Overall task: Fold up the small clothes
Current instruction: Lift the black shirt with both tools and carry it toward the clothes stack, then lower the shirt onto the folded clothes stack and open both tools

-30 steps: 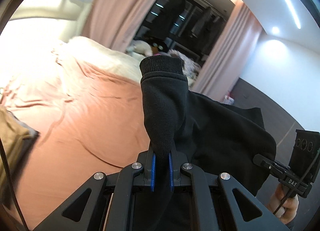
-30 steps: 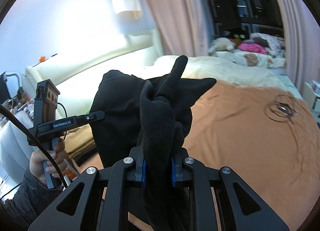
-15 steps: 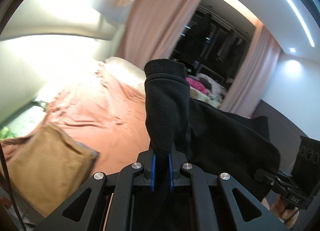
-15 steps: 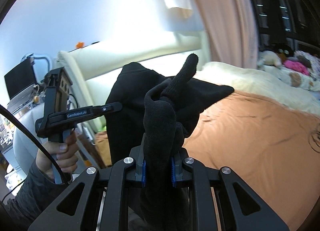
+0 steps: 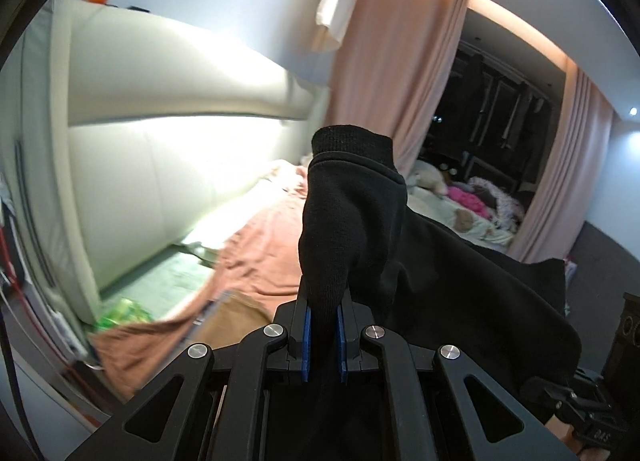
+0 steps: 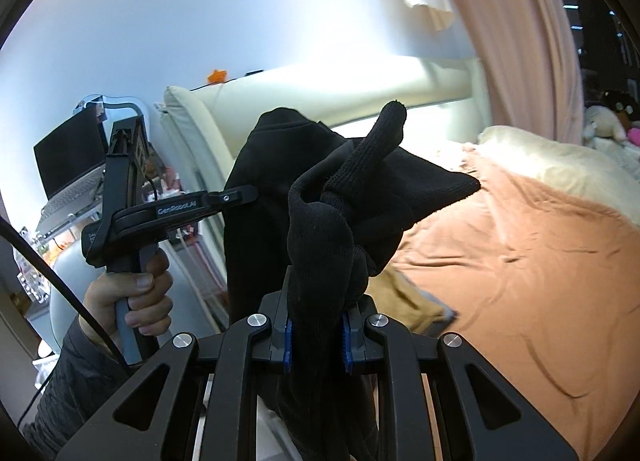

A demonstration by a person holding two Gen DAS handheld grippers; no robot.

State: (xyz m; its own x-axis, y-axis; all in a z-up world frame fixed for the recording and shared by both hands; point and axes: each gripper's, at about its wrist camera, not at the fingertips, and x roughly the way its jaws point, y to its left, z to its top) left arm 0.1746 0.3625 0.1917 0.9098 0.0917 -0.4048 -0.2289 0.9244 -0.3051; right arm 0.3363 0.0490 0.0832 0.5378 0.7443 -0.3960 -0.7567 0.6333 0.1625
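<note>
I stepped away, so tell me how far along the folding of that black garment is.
Early stage. Done: both grippers have hold of the black garment. In hand: left gripper and right gripper hold it up, hanging unfolded above the orange bedspread. Left: lay it flat and make every fold.

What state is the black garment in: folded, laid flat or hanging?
Hanging, unfolded. The black garment is held up off the bed, pinched in both hand-held grippers, left and right, its cloth bunched at each.
</note>
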